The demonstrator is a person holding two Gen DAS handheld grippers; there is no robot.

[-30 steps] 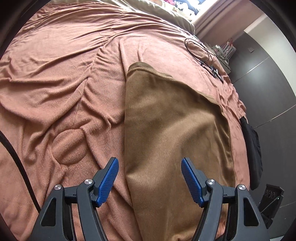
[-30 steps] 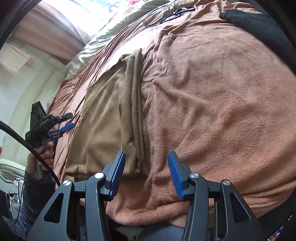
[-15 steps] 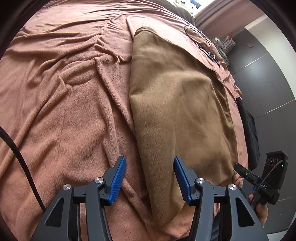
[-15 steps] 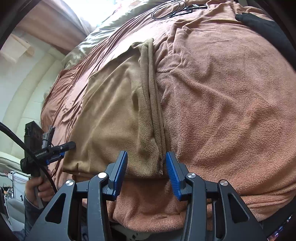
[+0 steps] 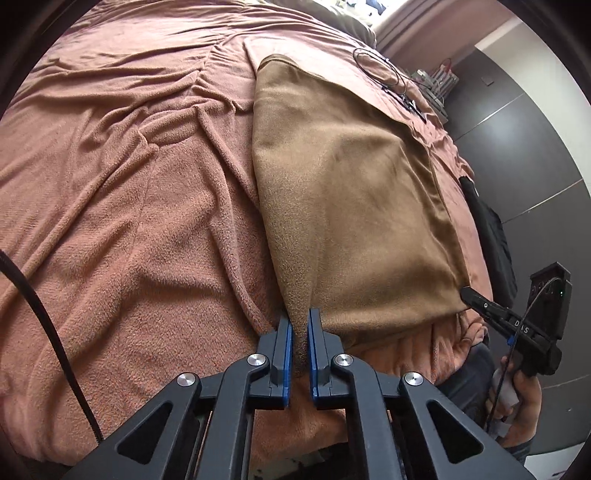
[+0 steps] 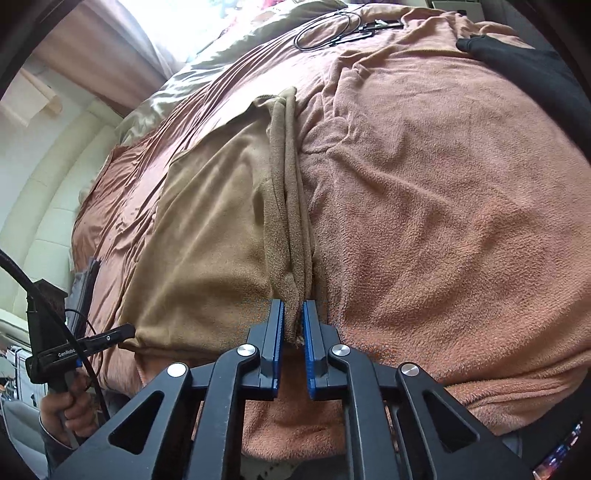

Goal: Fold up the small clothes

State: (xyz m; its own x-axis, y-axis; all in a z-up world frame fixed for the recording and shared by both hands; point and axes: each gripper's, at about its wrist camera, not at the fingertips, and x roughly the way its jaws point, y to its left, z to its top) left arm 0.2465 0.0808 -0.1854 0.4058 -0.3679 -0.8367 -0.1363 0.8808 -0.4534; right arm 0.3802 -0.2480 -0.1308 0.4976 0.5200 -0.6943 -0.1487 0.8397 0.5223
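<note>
I'm pinching with both tools right now: my left gripper (image 5: 300, 317) is clamping the near left corner of the brown cloth (image 5: 351, 206), blue pads squeezed onto a peak of fabric, the jaws having just been closing onto it. My right gripper (image 6: 294, 314) is doing the same on the near right corner, where the cloth's stacked folded edges (image 6: 286, 206) are bunching into the pads; those jaws have also just been closing with the layers between them. In the left view I'm seeing the right tool off to the side, its tip touching the cloth's other near corner, with a hand (image 5: 521, 402) wrapping its handle. In the right view the left tool is showing low on the left, a hand (image 6: 62, 406) gripping it, black cable (image 6: 22, 280) trailing past. The cloth is lying folded flat on the pink blanket (image 5: 122, 206), which is covering the bed and wrinkling a lot on the left side. Further out, a black garment (image 6: 524, 62) is sitting by the blanket's right edge, apart from the cloth. Farthest back, a coiled black wire (image 6: 325, 29) is lying on the blanket near a pale sheet (image 6: 207, 74), and dark cabinet panels (image 5: 524, 122) are standing beyond the bed.
</note>
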